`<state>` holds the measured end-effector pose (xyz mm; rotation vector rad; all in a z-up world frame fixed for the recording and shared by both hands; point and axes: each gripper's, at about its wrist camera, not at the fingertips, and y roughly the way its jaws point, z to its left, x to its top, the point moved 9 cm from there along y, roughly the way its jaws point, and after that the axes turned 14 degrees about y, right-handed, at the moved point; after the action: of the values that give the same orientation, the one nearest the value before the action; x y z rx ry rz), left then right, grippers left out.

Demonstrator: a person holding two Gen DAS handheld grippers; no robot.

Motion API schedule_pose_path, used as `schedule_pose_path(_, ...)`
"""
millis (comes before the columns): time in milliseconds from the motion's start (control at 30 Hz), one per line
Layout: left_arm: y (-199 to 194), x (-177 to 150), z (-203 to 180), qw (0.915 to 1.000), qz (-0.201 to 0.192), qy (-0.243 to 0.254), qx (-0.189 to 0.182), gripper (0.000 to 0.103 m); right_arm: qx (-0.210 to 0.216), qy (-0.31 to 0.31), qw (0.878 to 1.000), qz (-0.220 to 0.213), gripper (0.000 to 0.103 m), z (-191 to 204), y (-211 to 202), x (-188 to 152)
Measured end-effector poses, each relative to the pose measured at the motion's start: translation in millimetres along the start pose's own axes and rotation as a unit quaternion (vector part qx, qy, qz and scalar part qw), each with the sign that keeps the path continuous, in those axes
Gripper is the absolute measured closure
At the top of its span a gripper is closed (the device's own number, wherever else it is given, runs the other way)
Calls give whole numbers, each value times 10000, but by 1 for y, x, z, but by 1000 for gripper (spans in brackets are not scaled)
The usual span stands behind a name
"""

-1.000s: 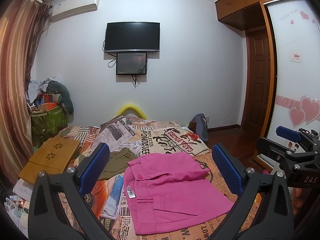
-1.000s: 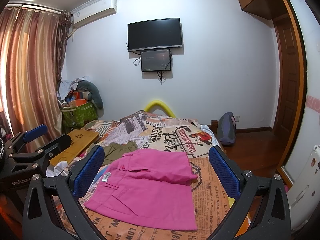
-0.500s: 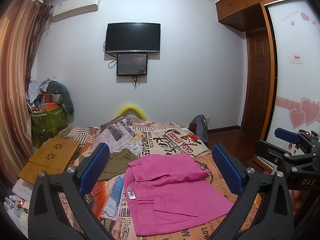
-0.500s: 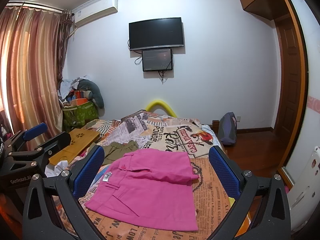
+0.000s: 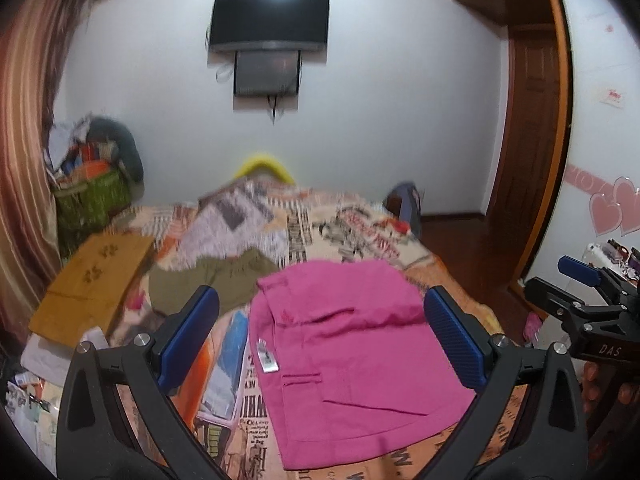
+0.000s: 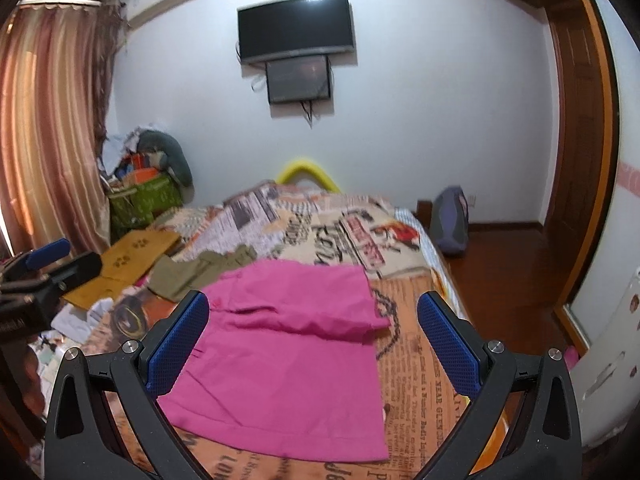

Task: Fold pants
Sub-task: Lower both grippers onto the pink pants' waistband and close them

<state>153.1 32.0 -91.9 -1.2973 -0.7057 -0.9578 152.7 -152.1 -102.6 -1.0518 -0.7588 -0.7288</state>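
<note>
Pink pants [image 5: 352,356] lie folded flat on the bed, with a white tag near their left edge; they also show in the right wrist view [image 6: 288,344]. My left gripper [image 5: 320,336] is open and empty, held above the pants' near part. My right gripper [image 6: 312,340] is open and empty, also above the pants. The right gripper shows at the right edge of the left wrist view [image 5: 584,292], and the left gripper at the left edge of the right wrist view [image 6: 44,268].
The bed [image 6: 416,360] has a newspaper-print cover. An olive garment [image 5: 216,280] lies left of the pants. A wooden lap tray [image 5: 92,280] and paper clutter sit at the bed's left. A green basket [image 6: 144,200], a bag [image 6: 452,216] on the floor and a wooden door [image 6: 576,160] stand around.
Both grippers have tipped downward and moved closer to the pants, so the pants look larger and sit higher in both views. Both stay open. The pants have not moved.
</note>
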Motion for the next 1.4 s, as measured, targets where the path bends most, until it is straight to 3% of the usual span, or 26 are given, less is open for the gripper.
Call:
schedule_pose_path(200,58,-24,26,9979,615,-93,190,0,-385,183,9977,536,0,-33,44,-12)
schedule_pose_path(333,102,-45,38,9941,1073,-129,64,0,-464,391,9955,730,0,-55,66,-16)
schedule_pose_path(533,151,-78,44,9862,1655,25,-100,1,-738,175,9920,1007,2,-78,102,-26)
schedule_pose_path(800,188,-111,39,9718,2298,250,-456,46,-576,-62,9814,1833,26,-91,152,-64)
schedule_pose_path(867,195,-117,38,9685,2422,255,-526,52,-501,-57,9769,2077,36,-93,163,-76)
schedule_pose_path(967,202,-123,36,9650,2525,219,-677,59,-365,1,9729,2284,38,-97,171,-85)
schedule_pose_path(1000,203,-124,34,9642,2540,216,-725,66,-309,19,9712,2362,40,-97,173,-88)
schedule_pose_path(1100,206,-129,26,9569,2665,45,-1157,79,-66,130,9653,2608,50,-95,175,-97)
schedule_pose_path(1400,208,-131,22,9533,2721,-52,-1311,79,171,52,9615,2741,59,-86,171,-100)
